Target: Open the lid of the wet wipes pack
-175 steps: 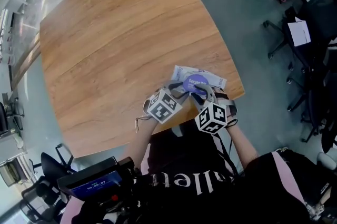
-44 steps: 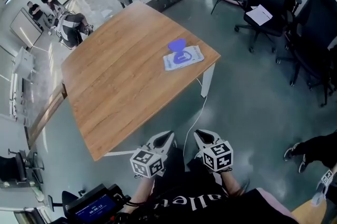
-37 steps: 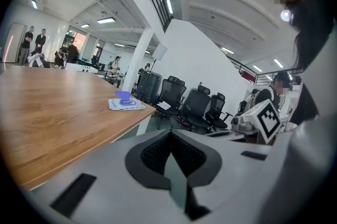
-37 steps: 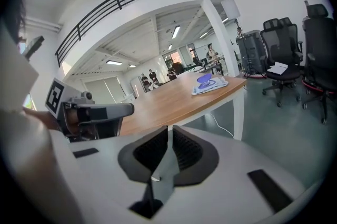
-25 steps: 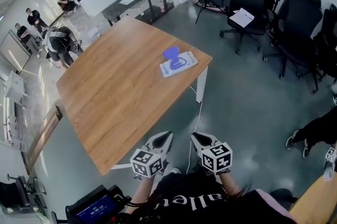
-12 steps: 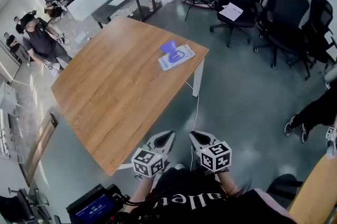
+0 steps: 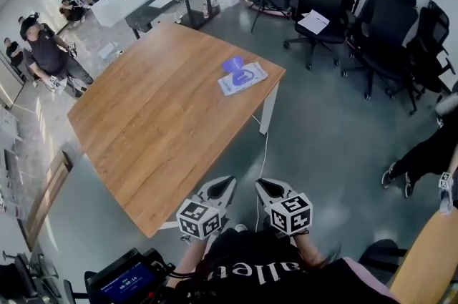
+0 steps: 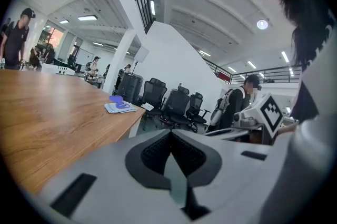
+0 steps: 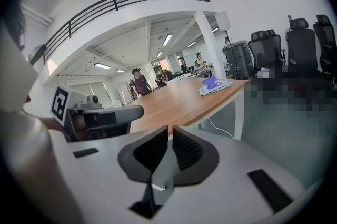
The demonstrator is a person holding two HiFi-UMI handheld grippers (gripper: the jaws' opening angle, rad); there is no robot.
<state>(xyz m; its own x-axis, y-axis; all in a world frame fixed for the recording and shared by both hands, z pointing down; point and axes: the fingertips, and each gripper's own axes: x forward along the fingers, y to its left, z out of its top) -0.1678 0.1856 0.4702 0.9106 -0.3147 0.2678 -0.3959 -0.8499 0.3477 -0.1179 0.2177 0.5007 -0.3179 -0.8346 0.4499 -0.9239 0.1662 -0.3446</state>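
The wet wipes pack (image 7: 243, 78) lies near the far right corner of the wooden table (image 7: 157, 124), its purple lid (image 7: 232, 65) standing up open. Both grippers are held close to my body, far short of the pack and off the table. My left gripper (image 7: 222, 186) is shut and holds nothing; its tips meet in the left gripper view (image 8: 169, 132). My right gripper (image 7: 265, 186) shows a thin slit between its tips (image 9: 170, 128), with nothing in it. The pack is small and distant in both gripper views (image 8: 122, 107) (image 9: 216, 87).
Black office chairs (image 7: 386, 31) stand to the right of the table. A person's leg (image 7: 422, 159) shows at the right edge and people stand at the far left (image 7: 46, 52). A white table leg (image 7: 266, 109) and a cable lie below the pack's corner.
The view has shifted a little and the table with the pack has drifted in the frame. Both grippers stay side by side before my body, jaws unchanged. The people at the left have moved.
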